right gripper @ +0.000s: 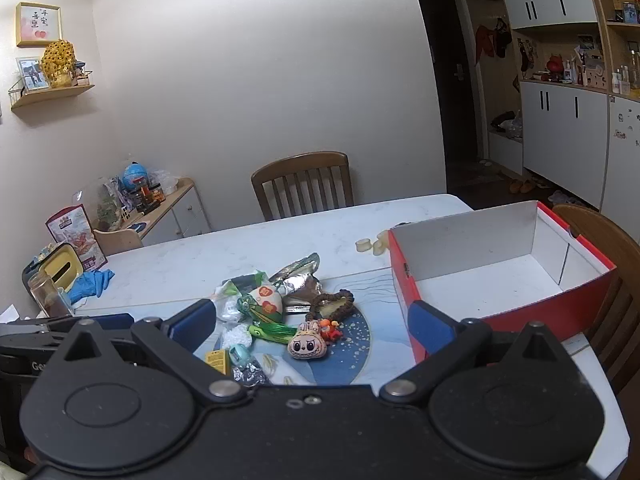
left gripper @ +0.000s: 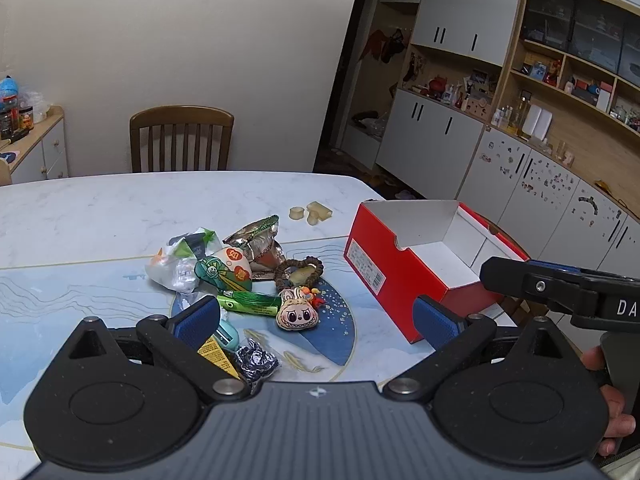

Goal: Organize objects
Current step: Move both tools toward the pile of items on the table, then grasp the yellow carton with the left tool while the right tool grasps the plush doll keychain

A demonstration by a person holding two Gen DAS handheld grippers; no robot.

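A pile of small objects lies on the table: a plush monster face (left gripper: 298,313) (right gripper: 307,345), a brown beaded bracelet (left gripper: 298,270) (right gripper: 331,303), a foil snack bag (left gripper: 260,246) (right gripper: 298,276), a green-and-white sachet (left gripper: 224,270) (right gripper: 262,300), a green tassel (left gripper: 250,303) and crumpled foil (left gripper: 256,362). An open red shoebox (left gripper: 394,266) (right gripper: 500,276), white inside, stands to the right. My left gripper (left gripper: 316,322) is open and empty, hovering just before the pile. My right gripper (right gripper: 312,330) is open and empty, also above the pile's near side.
Three pale stubby pieces (left gripper: 312,213) (right gripper: 372,246) lie behind the box. A wooden chair (left gripper: 182,138) stands at the table's far edge, another (right gripper: 604,264) at the right. Blue gloves (right gripper: 92,282) and a jar (right gripper: 46,294) sit far left. Cabinets line the right wall.
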